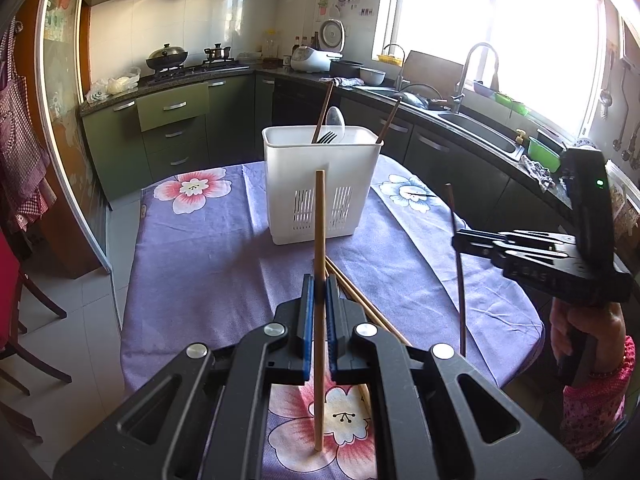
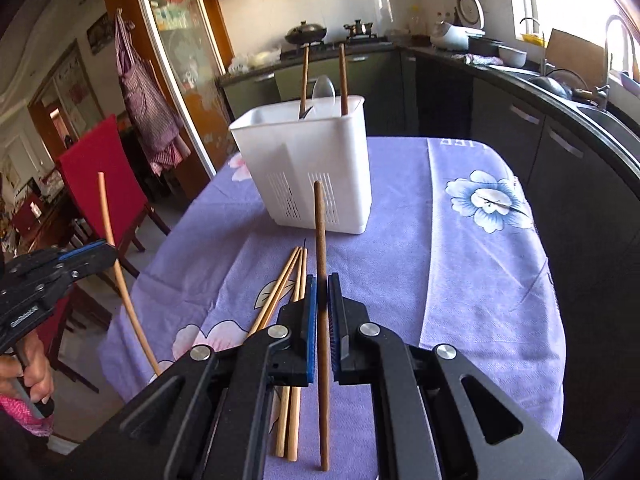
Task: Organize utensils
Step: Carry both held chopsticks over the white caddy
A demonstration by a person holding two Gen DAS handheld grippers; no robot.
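In the left wrist view my left gripper [image 1: 319, 284] is shut on a light wooden chopstick [image 1: 319, 232] that stands nearly upright above the table. My right gripper [image 2: 322, 284] is shut on a dark brown chopstick [image 2: 320, 236], also upright. Each gripper shows in the other's view: the right gripper [image 1: 460, 240] at the right, the left gripper [image 2: 108, 250] at the far left. A white slotted utensil caddy [image 1: 320, 184] stands mid-table ahead of both and holds two dark chopsticks, a spoon and a fork. Loose light chopsticks [image 2: 280, 292] lie on the cloth between the grippers and the caddy [image 2: 308, 168].
A purple floral tablecloth [image 2: 460, 280] covers the table; its edges drop off left and right. A red chair [image 2: 104, 184] stands at the table's left side. Dark kitchen cabinets and a sink counter [image 1: 472, 128] run behind and to the right. A person's hand [image 1: 576, 328] holds the right gripper's handle.
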